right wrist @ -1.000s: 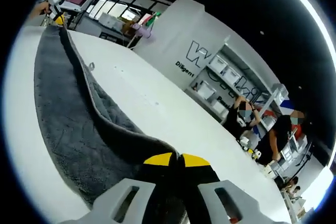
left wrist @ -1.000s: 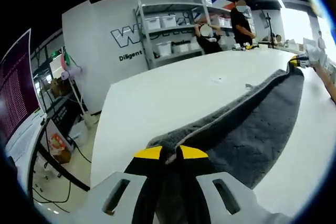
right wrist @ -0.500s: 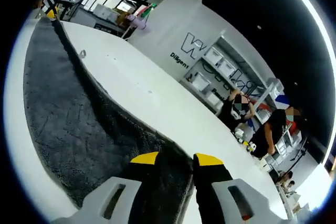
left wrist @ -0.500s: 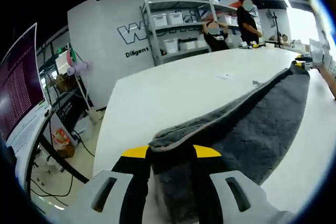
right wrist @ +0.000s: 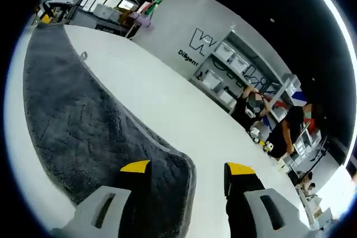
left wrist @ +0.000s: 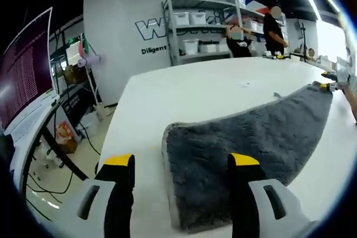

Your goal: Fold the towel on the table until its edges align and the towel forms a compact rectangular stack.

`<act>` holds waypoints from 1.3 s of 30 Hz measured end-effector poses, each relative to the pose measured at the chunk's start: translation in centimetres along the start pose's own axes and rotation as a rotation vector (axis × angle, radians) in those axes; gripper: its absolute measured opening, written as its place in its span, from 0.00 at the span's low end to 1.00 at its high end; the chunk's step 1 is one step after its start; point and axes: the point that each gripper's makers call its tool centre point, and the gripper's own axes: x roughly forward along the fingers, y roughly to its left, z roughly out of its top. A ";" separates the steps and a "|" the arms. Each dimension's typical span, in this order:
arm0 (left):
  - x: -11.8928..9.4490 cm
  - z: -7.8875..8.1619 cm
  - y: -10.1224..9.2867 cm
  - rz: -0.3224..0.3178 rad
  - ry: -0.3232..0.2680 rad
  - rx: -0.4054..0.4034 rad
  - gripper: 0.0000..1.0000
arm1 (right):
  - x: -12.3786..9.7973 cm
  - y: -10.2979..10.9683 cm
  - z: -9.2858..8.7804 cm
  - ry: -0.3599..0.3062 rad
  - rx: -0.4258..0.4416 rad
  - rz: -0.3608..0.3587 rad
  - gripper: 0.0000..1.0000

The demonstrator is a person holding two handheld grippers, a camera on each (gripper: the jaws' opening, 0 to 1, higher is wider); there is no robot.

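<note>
The white counter (left wrist: 184,93) carries a dark grey towel (left wrist: 251,137), which lies flat as a long folded strip with a lighter piped edge. One short end lies between the jaws of the left tongs (left wrist: 181,163); the other end lies at the right tongs (right wrist: 187,168). Both tongs stand wide open and grip nothing. Bare counter extends beyond the towel's far long edge. Shelves (left wrist: 201,32) stand past the counter.
</note>
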 end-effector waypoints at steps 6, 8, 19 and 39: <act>-0.9 -0.4 0.0 -0.022 0.003 -0.013 0.73 | -0.7 0.2 -1.3 0.037 0.092 0.039 0.77; -1.3 -0.8 0.0 -0.035 0.008 -0.029 0.74 | -0.9 0.0 -1.6 0.045 0.128 0.044 0.81; -3.9 -1.9 -2.2 -0.194 0.002 -0.098 0.80 | -1.5 0.9 -1.9 0.043 0.314 0.143 0.92; -4.8 -1.7 -1.9 -0.196 -0.084 -0.141 0.61 | -2.1 2.2 -1.1 0.013 0.358 0.214 0.89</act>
